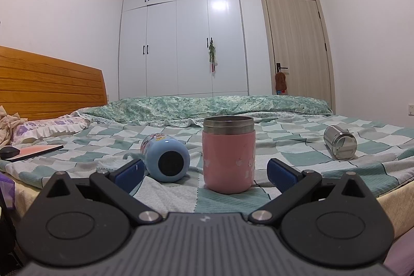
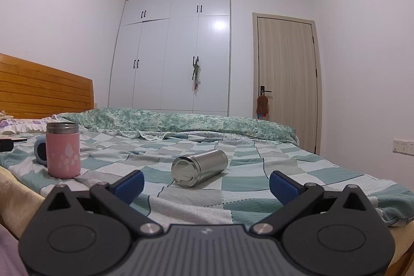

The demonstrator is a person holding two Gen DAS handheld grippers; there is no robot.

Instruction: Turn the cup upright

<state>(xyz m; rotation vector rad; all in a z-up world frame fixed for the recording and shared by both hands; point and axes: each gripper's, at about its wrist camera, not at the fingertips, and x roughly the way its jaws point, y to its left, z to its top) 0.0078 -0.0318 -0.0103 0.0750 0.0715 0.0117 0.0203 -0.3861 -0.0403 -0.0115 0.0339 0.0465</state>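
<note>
Right wrist: shiny steel cylinder cup (image 2: 199, 168) sideways

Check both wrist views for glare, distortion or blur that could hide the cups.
Left wrist: a ceiling-light glare patch on the wardrobe, fisheye bending at the edges; pink cup, blue cup and steel cup are sharp. Right wrist: the same glare and dark corners; the steel cup is clear, with soft reflections.
</note>
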